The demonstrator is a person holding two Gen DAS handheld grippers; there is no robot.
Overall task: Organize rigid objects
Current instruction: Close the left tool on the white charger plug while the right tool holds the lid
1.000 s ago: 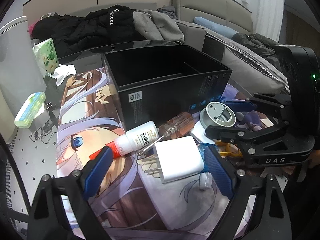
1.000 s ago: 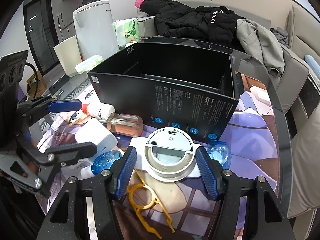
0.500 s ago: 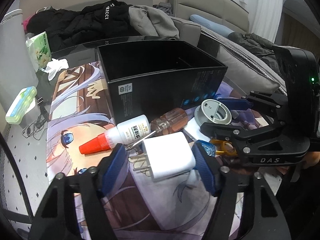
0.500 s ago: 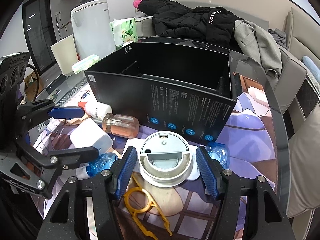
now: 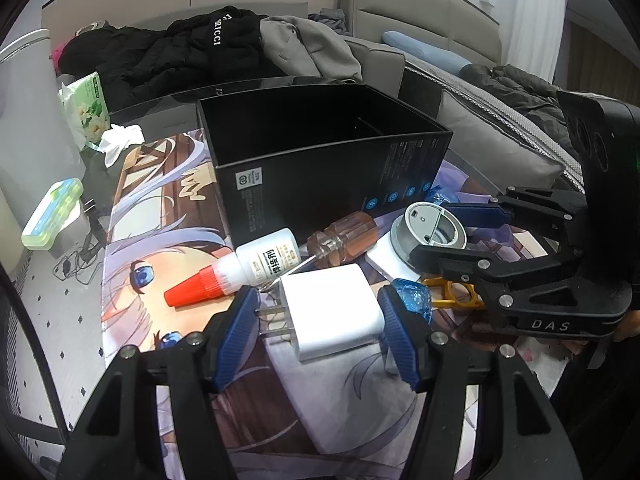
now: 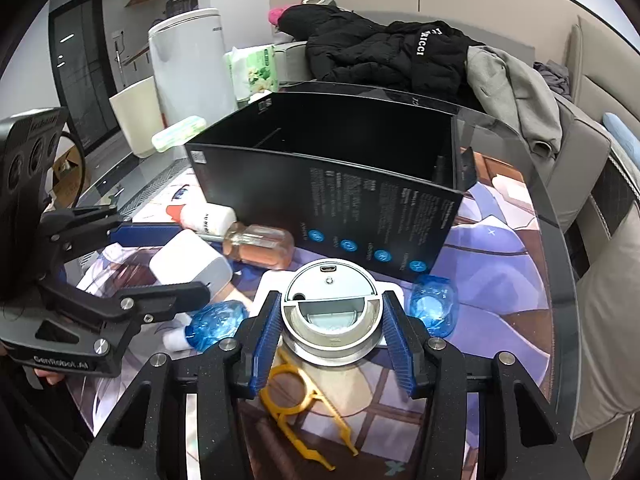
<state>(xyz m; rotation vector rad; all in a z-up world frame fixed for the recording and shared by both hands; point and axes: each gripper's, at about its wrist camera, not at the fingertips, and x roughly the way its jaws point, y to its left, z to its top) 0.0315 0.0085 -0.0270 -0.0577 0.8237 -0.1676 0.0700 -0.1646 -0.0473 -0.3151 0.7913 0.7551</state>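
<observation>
An open black box [image 5: 320, 152] stands on the anime mat; it also shows in the right wrist view [image 6: 340, 184]. My left gripper [image 5: 316, 320] has its blue pads around a white wall charger [image 5: 332, 316], closed on its sides. My right gripper [image 6: 330, 328] is closed on a round grey and white device [image 6: 330, 308], which also shows in the left wrist view [image 5: 434, 228]. In front of the box lie a white glue bottle with a red tip [image 5: 248, 268] and a screwdriver with a clear orange handle [image 5: 344, 236].
A yellow plastic tool [image 6: 300, 400] and blue wrapped pieces [image 6: 434, 304] lie on the mat. A green case [image 5: 52, 212], a tissue pack [image 5: 86, 108] and coats [image 5: 208, 52] sit behind. The glass table edge [image 6: 560, 280] curves at right.
My left gripper moved forward and its jaws narrowed onto the white charger. My right gripper closed in on the round device and raised it slightly.
</observation>
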